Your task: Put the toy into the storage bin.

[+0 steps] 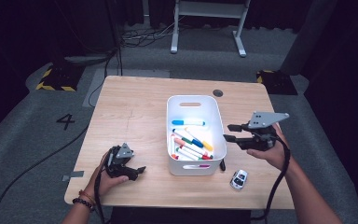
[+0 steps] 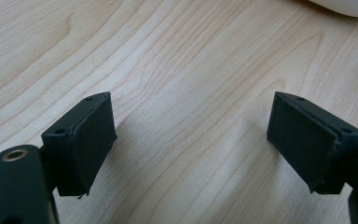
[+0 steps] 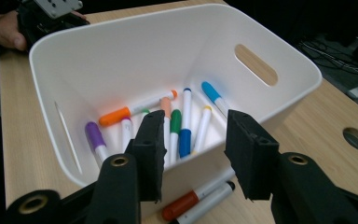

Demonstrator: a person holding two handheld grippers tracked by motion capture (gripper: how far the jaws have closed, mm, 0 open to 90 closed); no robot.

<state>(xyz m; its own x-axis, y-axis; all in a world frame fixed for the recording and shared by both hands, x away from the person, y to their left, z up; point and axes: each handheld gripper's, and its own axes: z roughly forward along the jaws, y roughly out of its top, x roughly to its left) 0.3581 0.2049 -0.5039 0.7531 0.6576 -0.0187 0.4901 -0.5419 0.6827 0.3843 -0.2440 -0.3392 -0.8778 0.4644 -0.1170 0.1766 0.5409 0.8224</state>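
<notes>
Most of the job looks done, judging by how things lie: the white plastic bin (image 1: pixel 193 135) at the centre of the light wooden desk (image 1: pixel 135 112) already holds a heap of coloured felt-tip markers (image 1: pixel 190 142).

Start at your left: your left gripper (image 1: pixel 129 171) rests low on the desk at about 9 o'clock from the bin, well apart from it, its fingers spread wide over bare wood and holding nothing.

Across the bin, your right gripper (image 3: pixel 193 149) hovers just past the rim at 3 o'clock, fingers moderately apart and empty.

What seems left are two loose markers (image 3: pixel 198 200) on the desk against the bin's outer wall, directly below and between your right fingers.

A small white toy car (image 1: pixel 238 179) sits at 5 o'clock from the bin.
</notes>
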